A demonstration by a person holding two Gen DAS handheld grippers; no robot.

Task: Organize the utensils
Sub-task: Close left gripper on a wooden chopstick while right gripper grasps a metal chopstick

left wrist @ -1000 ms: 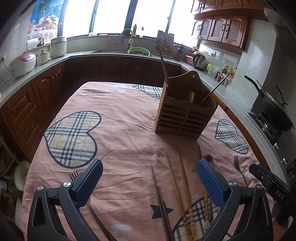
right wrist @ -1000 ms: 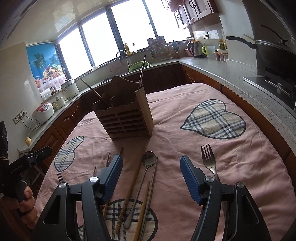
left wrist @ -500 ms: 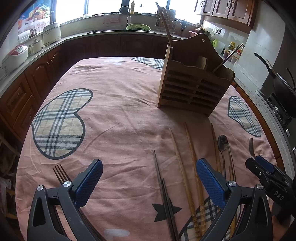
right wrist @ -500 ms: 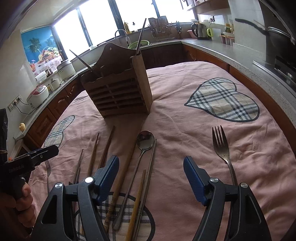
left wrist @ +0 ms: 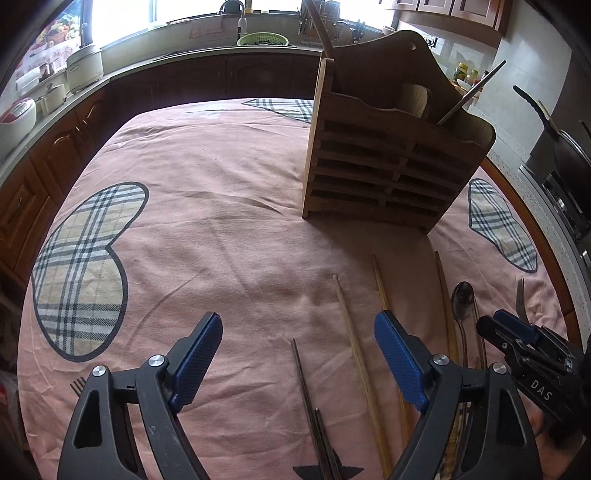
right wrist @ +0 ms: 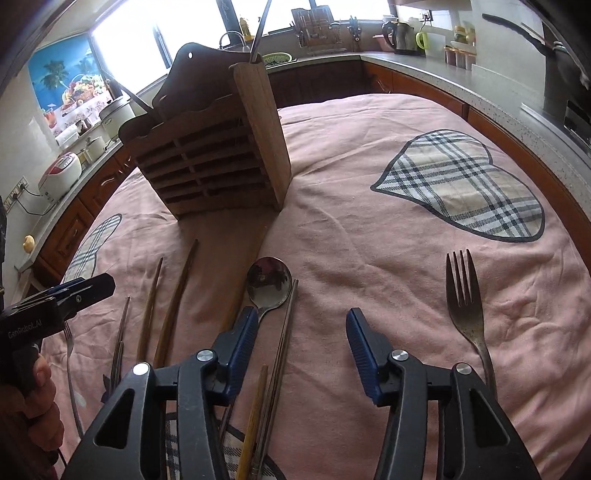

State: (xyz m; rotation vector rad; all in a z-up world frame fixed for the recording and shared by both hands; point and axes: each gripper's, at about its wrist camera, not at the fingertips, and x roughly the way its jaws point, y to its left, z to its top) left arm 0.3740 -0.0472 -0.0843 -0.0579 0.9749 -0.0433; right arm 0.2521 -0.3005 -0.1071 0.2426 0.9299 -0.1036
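A slatted wooden utensil holder (left wrist: 388,158) (right wrist: 214,158) stands on the pink tablecloth with a few utensils sticking out of it. Wooden chopsticks (left wrist: 351,332) (right wrist: 177,299), metal chopsticks (left wrist: 301,373) (right wrist: 284,332), a spoon (left wrist: 463,299) (right wrist: 267,282) and a fork (right wrist: 463,299) lie in front of it. My left gripper (left wrist: 299,343) hovers over the metal chopsticks and one wooden chopstick, its jaws closing and the pads touching nothing. My right gripper (right wrist: 301,332) hovers low over the metal chopsticks just right of the spoon's handle, its jaws closing too, with no pad pressing on anything.
A second fork (right wrist: 70,343) lies at the table's left, below the left gripper (right wrist: 74,291). Kitchen counters with rice cookers (left wrist: 85,66), a kettle (right wrist: 400,33) and a wok (left wrist: 565,147) ring the table. Plaid heart patches (right wrist: 465,184) mark the cloth.
Both grippers have moved forward toward the holder, and the right one has sunk closer to the cloth. The jaws of both have narrowed.
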